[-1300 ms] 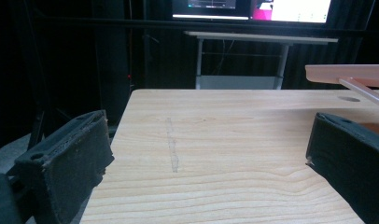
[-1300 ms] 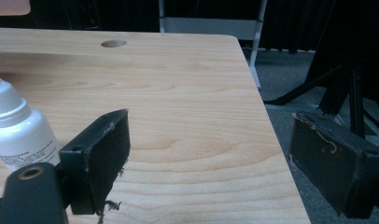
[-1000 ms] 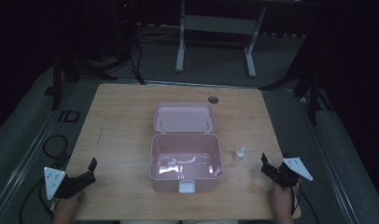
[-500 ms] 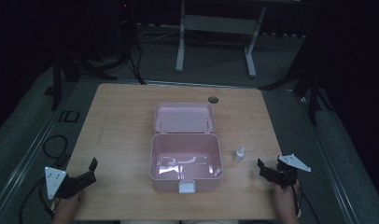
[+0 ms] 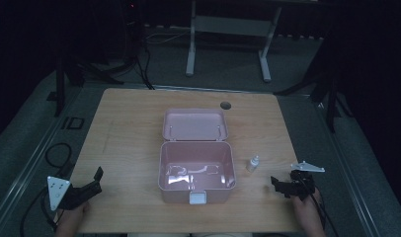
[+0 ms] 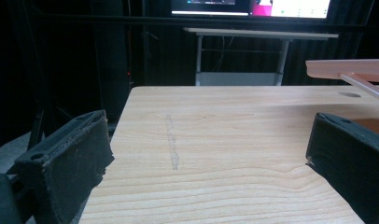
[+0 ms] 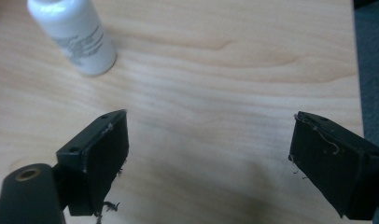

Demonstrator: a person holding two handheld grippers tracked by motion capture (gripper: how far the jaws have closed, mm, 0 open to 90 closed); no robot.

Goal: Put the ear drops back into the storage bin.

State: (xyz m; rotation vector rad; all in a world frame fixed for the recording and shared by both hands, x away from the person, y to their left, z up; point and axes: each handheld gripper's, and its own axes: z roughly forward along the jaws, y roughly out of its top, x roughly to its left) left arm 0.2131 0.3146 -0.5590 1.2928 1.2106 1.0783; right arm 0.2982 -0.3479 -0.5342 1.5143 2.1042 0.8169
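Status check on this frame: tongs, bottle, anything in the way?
Both tongs open, empty: left, right. Small white bottle upright beside open pink box, untouched. Bare table between right tongs and bottle.

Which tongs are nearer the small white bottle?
Right. The right tongs sit open beside the small white bottle; the left tongs are across the pink box.

- Small white dropper bottle [image 5: 253, 163]: upright on the tabletop [image 5: 129, 133], printed label, just right of the pink box [image 5: 196, 173].
- Pink box: empty, lid open.
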